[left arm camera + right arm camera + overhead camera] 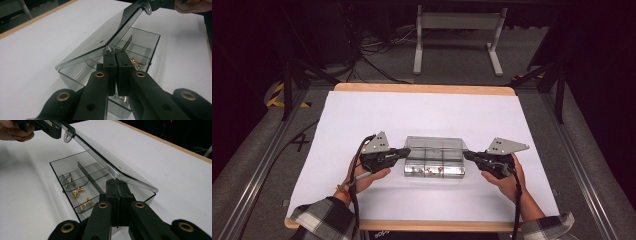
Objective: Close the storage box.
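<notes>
The box [434, 157] sat mid-worktop [362, 115], its clear lid [110, 162] raised at a slant over compartments of small gold and silver pieces [77, 192]. You had your left claw [115, 53] pinched on one end of the lid's front edge and your right claw [117, 183] on the other, though the right grip was hard to see. Uneven lifting could have twisted the lid, or tipped the light box and spilled the pieces.
</notes>
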`<action>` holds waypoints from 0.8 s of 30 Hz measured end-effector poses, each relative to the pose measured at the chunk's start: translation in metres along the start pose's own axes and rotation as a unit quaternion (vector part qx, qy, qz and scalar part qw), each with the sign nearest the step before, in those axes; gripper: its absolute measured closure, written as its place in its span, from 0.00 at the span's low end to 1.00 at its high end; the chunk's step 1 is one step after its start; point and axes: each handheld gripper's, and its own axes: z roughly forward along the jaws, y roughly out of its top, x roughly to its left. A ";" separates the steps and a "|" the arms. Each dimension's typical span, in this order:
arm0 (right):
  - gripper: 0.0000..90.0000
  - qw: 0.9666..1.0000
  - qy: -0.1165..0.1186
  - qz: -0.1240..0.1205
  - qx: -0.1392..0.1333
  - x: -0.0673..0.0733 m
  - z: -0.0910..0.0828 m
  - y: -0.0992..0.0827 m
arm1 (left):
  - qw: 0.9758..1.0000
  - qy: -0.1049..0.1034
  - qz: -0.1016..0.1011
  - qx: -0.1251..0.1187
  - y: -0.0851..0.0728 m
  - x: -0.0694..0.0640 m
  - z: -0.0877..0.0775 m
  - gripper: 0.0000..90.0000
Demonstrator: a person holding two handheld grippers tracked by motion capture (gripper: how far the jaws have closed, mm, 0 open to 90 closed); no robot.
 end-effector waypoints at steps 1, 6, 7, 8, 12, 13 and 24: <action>1.00 1.000 -0.001 -0.002 0.001 0.000 0.000 0.000 | 1.000 0.000 0.000 0.003 0.000 -0.001 0.001 0.98; 1.00 1.000 0.003 -0.003 0.009 0.002 0.002 -0.005 | 1.000 -0.004 0.007 0.017 -0.003 -0.003 0.002 0.98; 1.00 1.000 0.004 -0.004 0.010 0.002 0.002 -0.006 | 1.000 -0.005 0.006 0.018 -0.003 -0.004 0.002 0.98; 1.00 1.000 0.004 -0.005 0.012 0.003 0.002 -0.006 | 1.000 -0.004 0.008 0.021 -0.004 -0.005 0.002 0.98; 1.00 1.000 0.005 -0.012 0.019 0.004 0.002 -0.009 | 1.000 -0.005 0.009 0.028 -0.008 -0.007 0.002 0.98; 1.00 1.000 0.005 -0.012 0.019 0.004 0.002 -0.009 | 1.000 -0.005 0.009 0.028 -0.008 -0.007 0.002 0.98; 1.00 0.999 0.005 -0.019 0.032 0.008 0.001 -0.015 | 0.999 -0.006 0.015 0.042 -0.013 -0.010 0.001 0.98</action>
